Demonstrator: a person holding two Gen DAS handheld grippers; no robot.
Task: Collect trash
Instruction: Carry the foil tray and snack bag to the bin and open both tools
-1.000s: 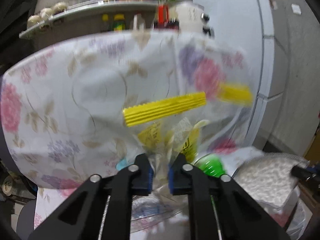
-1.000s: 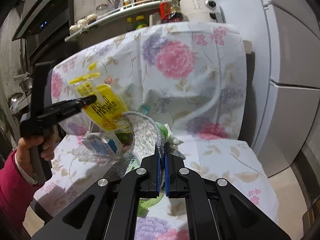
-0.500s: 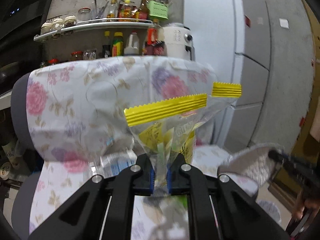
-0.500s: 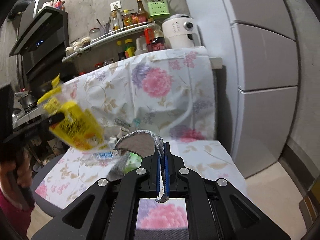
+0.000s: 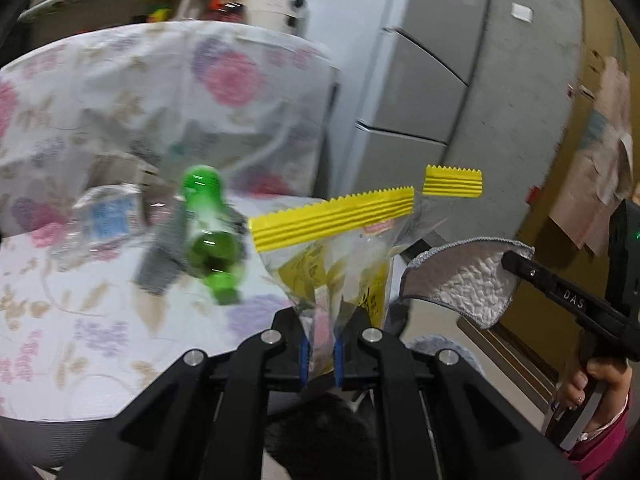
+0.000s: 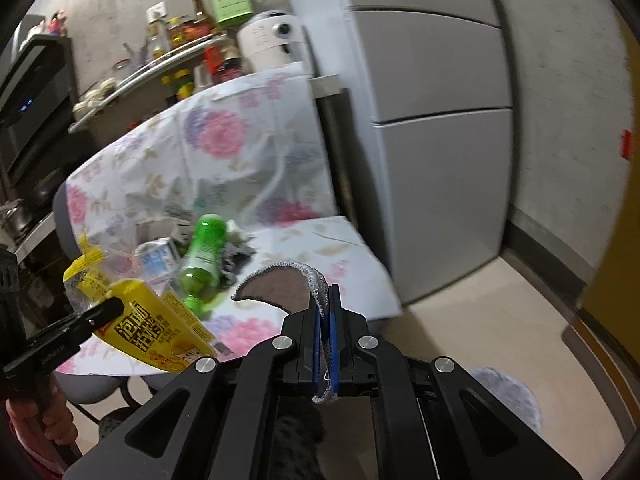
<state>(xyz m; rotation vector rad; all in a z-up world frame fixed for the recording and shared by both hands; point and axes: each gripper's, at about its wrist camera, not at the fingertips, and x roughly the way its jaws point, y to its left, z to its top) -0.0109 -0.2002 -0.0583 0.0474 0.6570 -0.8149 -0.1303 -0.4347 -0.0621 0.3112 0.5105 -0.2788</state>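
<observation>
My left gripper [image 5: 322, 344] is shut on a clear snack wrapper with a yellow serrated top [image 5: 332, 216], held up off the flowered chair seat [image 5: 80, 312]. In the right wrist view the same wrapper [image 6: 152, 328] hangs at the lower left from the left gripper [image 6: 108, 306]. My right gripper [image 6: 326, 320] is shut on a curled grey quilted pad [image 6: 280, 284], which the left wrist view shows at the right as a white-faced pad [image 5: 460, 280]. A green plastic bottle [image 5: 208, 240] [image 6: 204, 256] and a small blue-and-white carton [image 5: 106, 216] [image 6: 158, 258] lie on the seat.
A flowered cloth covers the chair back [image 6: 224, 136]. A grey fridge [image 6: 432, 120] stands to the right of the chair. Behind are a shelf of bottles [image 6: 180, 40] and a white appliance [image 6: 272, 40]. A grey rug [image 6: 508, 396] lies on the beige floor.
Both grippers have drawn back from the chair and swung right, carrying the wrapper and the pad clear of the seat. The bottle and carton stay on the seat.
</observation>
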